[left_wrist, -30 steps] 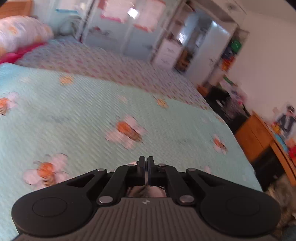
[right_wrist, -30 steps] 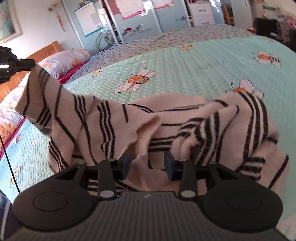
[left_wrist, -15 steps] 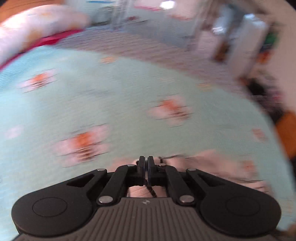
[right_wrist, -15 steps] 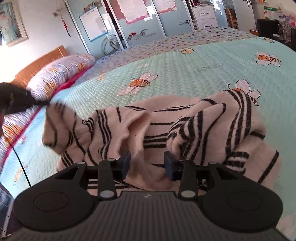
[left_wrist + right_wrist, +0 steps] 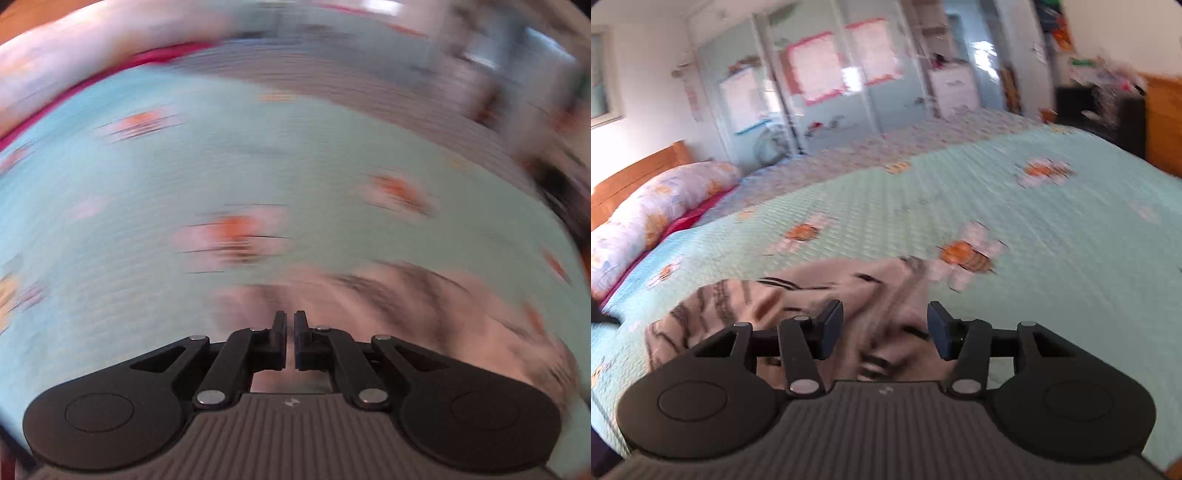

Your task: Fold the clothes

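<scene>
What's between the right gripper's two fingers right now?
In the right wrist view, the striped sweater lies rumpled on the bedspread in the gap of the open right gripper; the fingers aren't closed on it.

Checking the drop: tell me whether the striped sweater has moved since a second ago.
Yes. The striped sweater has dropped from its raised drape and lies lower on the bee quilt, below the pillow.

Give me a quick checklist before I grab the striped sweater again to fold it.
1. Right tool open: ok, its fingers stand wide apart.
2. Left tool open enough: not ok, only a narrow gap.
3. Left tool free of cloth: cannot tell, view blurred.
4. Pink knit sweater with black stripes lying flat: not ok, it is bunched.
5. Sweater resting on the mint quilted bedspread with bee prints: ok.
6. Views steady: not ok, both blurred.
</scene>
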Available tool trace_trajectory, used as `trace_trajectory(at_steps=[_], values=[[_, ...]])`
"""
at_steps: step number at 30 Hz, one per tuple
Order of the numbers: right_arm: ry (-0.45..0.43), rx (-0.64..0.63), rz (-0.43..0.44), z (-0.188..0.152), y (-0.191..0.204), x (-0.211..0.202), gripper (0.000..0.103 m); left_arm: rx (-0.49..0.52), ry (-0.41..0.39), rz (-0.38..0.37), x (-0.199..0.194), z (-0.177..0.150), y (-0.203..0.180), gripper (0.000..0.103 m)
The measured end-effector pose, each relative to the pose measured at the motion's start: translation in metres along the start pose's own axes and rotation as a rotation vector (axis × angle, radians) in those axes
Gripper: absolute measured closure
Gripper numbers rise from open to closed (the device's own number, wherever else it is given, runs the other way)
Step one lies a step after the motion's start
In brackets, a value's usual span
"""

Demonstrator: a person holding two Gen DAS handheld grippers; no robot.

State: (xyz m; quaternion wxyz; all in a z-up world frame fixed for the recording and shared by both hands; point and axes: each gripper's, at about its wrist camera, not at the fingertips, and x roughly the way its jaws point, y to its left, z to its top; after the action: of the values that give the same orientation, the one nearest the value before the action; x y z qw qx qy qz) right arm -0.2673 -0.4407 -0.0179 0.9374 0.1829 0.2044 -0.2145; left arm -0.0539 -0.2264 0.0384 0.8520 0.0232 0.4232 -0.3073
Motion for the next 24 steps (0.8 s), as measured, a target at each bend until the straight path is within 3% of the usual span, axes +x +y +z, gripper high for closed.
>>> trace_trajectory(at_steps=[2,5,6,7,10,14,17,19,22,24], values=[[0.019,-0.063,0.007,0.002,0.014,0.015,0.051,0.073,0.033,-0.099,0.013,-0.008,-0.038,0.098],[0.116,-0.028,0.021,0.005,0.009,0.045,0.055,0.149,0.11,-0.18,0.037,-0.021,-0.079,0.098],[0.138,-0.003,0.047,0.007,0.004,0.054,0.075,0.171,0.138,-0.201,0.045,-0.026,-0.091,0.098],[0.148,0.024,0.081,0.009,-0.001,0.06,0.101,0.188,0.162,-0.216,0.052,-0.031,-0.099,0.097],[0.139,0.073,0.12,0.023,-0.012,0.07,0.102,0.228,0.197,-0.229,0.064,-0.045,-0.11,0.095],[0.031,0.096,0.125,0.057,-0.015,0.072,0.102,0.225,0.199,-0.244,0.072,-0.046,-0.112,0.083],[-0.059,0.077,0.11,0.089,-0.015,0.08,0.103,0.233,0.163,-0.253,0.074,-0.04,-0.119,0.077],[-0.086,0.077,0.042,0.104,-0.017,0.099,0.103,0.253,0.148,-0.245,0.08,-0.034,-0.127,0.069],[0.045,0.111,-0.026,0.109,-0.041,0.134,0.103,0.28,0.146,-0.204,0.097,-0.025,-0.137,0.067],[0.044,0.186,-0.006,0.103,-0.062,0.12,0.099,0.274,0.157,-0.173,0.11,-0.021,-0.135,0.067]])
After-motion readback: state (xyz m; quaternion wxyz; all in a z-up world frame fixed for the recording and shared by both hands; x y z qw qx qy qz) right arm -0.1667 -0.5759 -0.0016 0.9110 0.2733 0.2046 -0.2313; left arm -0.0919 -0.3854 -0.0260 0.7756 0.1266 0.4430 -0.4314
